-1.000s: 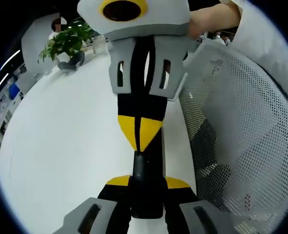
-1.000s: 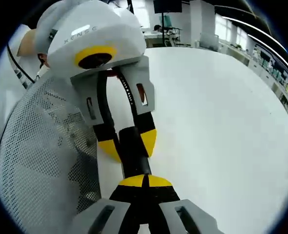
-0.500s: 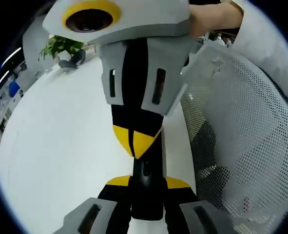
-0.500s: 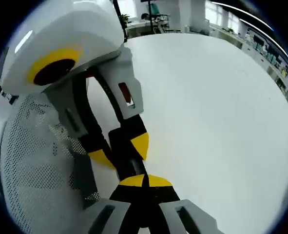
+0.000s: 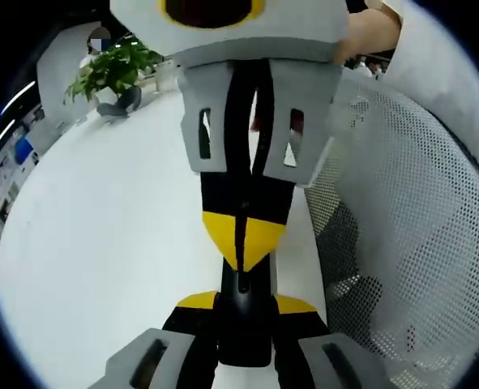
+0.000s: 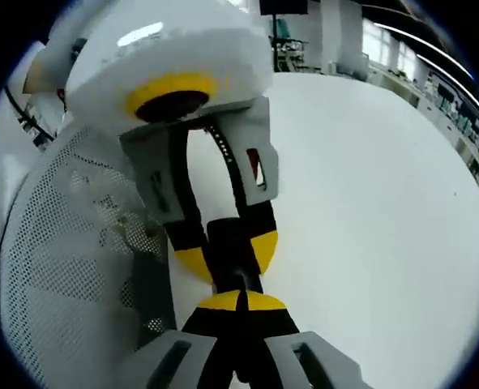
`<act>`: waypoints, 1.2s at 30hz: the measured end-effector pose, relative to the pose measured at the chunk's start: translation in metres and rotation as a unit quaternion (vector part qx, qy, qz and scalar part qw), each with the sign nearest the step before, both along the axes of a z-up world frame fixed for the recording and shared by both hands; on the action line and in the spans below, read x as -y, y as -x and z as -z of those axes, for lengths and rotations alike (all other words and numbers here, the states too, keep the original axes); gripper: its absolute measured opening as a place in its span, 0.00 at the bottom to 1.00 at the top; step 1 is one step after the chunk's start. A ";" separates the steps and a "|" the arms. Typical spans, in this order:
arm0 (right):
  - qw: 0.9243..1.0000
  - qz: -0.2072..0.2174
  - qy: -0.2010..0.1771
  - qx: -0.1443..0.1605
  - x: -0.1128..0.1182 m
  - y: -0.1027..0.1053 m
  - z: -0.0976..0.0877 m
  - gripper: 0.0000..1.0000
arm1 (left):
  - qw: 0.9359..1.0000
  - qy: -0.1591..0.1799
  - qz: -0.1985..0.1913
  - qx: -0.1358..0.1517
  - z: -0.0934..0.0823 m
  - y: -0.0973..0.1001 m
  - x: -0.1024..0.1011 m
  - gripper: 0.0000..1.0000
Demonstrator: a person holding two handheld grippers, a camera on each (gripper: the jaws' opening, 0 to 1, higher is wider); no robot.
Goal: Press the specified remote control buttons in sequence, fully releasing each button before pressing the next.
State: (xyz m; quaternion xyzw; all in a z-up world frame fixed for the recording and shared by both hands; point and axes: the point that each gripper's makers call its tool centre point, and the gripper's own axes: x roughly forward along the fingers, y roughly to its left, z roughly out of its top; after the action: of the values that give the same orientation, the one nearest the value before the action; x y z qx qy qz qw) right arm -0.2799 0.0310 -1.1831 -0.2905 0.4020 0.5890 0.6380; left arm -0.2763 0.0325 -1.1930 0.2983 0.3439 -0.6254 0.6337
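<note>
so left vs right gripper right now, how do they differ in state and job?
The left gripper has its jaws apart around the black remote, holding it by its sides. The right gripper has its yellow tips shut together, nothing between them. The right gripper's closed point rests down on the remote's upper face; the left only clamps it. Shared: grey bodies, black jaws, yellow tips, meeting nose to nose over the white table.

left gripper view sat low over the white table (image 5: 85,243), looking along its own jaws straight at the right gripper (image 5: 243,243), super close | right gripper view faced back at the left gripper (image 6: 227,251), just as close | both shared the remote (image 5: 243,324), the table and the mesh chair (image 5: 401,243)
</note>
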 end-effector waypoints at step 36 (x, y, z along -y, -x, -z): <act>0.962 -0.212 0.052 0.163 -0.006 -0.001 0.004 0.00 | 0.999 0.030 -0.004 -0.011 0.000 0.000 0.000 0.22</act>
State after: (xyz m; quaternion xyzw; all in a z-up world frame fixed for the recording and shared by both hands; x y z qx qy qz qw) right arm -0.2787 0.0373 -1.1870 -0.4939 0.2514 0.6338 0.5395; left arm -0.2762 0.0324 -1.1927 0.2707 0.3330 -0.6364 0.6410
